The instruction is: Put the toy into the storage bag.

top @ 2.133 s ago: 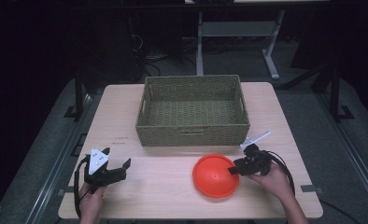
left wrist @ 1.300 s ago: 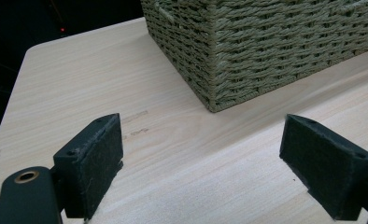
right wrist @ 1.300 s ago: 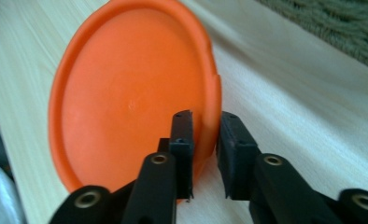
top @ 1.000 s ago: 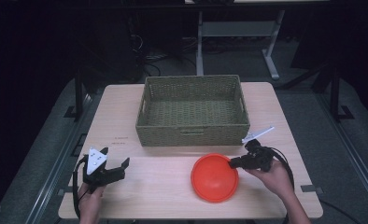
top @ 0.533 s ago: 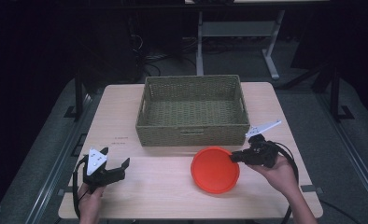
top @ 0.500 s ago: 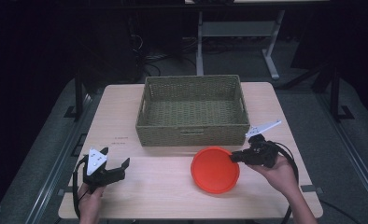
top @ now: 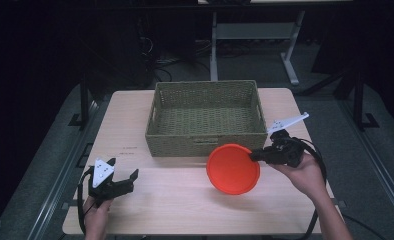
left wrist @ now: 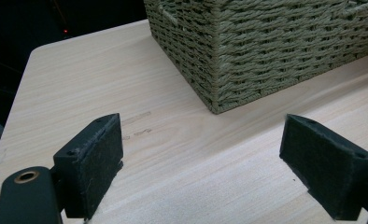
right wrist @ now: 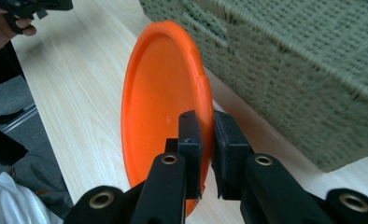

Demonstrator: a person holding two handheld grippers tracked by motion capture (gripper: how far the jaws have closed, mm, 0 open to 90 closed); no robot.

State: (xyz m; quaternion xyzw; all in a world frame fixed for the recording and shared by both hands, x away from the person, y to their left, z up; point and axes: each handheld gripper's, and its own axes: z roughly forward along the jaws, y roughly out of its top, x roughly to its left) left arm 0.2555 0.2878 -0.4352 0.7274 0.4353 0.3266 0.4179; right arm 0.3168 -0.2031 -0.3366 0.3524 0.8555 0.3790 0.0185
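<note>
So the right gripper (top: 255, 156) jaws pinch the orange plate (top: 232, 169) rim at its 3 o'clock; left gripper (top: 127, 179) jaws gape wide over the tabletop (top: 185, 200).

No readable text, label, brand name, number or sign appears anywhere. The wooden table (top: 185, 200) carries a few small dark marks near the corner of the woven basket (top: 205, 117) (they may be print or pencil, but they are too small and faint to make out in either the high view or the left gripper view).
</note>
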